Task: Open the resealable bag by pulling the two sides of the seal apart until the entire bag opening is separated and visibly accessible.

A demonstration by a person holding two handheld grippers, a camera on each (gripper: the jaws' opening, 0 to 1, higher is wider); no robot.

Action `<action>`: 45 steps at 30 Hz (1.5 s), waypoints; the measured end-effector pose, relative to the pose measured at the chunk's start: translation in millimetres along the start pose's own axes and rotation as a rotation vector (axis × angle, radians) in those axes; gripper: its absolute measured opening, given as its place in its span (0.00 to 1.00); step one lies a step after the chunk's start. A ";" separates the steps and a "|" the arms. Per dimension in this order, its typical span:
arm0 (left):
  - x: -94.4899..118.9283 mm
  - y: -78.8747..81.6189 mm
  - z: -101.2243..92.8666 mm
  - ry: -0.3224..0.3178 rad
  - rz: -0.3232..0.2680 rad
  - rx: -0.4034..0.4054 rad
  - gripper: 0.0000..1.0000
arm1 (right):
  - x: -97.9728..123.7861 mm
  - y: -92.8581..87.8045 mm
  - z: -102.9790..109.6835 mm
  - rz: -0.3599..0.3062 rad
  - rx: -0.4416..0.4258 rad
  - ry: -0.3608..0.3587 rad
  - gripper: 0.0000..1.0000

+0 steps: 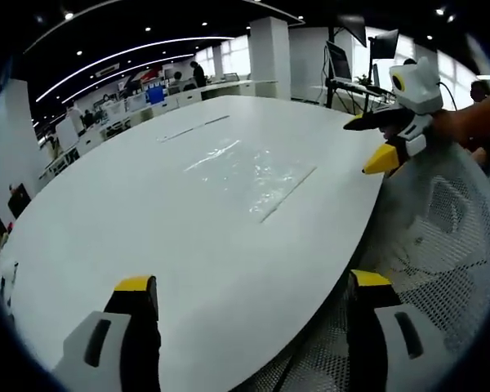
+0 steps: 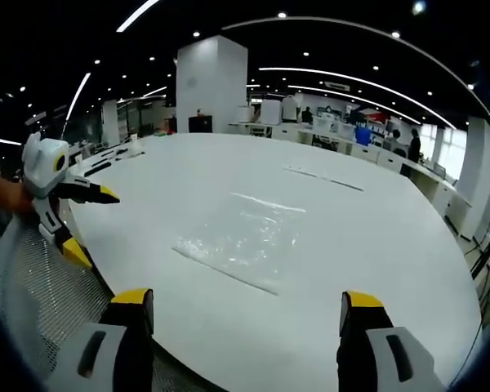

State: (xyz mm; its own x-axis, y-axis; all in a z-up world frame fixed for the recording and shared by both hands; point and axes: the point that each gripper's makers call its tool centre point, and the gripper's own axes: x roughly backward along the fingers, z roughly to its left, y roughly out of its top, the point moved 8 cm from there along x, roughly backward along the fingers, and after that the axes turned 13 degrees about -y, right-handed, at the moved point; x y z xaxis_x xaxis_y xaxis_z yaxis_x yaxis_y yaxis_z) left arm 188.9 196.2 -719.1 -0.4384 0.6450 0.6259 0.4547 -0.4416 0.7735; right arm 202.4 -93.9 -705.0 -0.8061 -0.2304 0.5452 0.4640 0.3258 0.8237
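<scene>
A clear resealable bag [image 1: 249, 175] lies flat on the white table [image 1: 147, 212], and it appears again, bag [image 2: 241, 241], on the table [image 2: 376, 245] in the right gripper view. My left gripper [image 1: 253, 294] is open, held above the table's near edge, well short of the bag. My right gripper [image 2: 245, 314] is open too, above the near edge, with the bag just ahead. Each gripper enters the other's view: the right gripper [image 1: 384, 143] from the right, the left gripper [image 2: 86, 220] from the left, both with jaws apart.
A mesh office chair [image 1: 441, 237] stands by the table's edge, also chair [image 2: 41, 302]. A white pillar [image 2: 212, 82] and desks with monitors [image 1: 343, 61] stand behind the table, with people in the distance. Two thin strips [image 1: 192, 128] lie farther along the table.
</scene>
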 end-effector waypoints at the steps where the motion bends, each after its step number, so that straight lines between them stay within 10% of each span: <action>1: 0.2 0.3 -0.1 0.000 -0.003 0.001 0.95 | -0.1 -0.4 -0.1 0.002 0.001 0.000 0.94; 45: 1.6 -0.7 1.3 0.011 0.004 0.008 0.93 | -1.0 -0.2 0.3 0.001 0.007 0.006 0.94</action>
State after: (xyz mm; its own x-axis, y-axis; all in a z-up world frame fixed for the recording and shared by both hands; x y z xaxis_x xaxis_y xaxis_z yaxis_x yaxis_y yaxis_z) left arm 188.9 198.3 -718.8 -0.4448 0.6364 0.6302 0.4631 -0.4389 0.7700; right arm 203.0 -93.5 -705.7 -0.8035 -0.2352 0.5469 0.4623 0.3322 0.8221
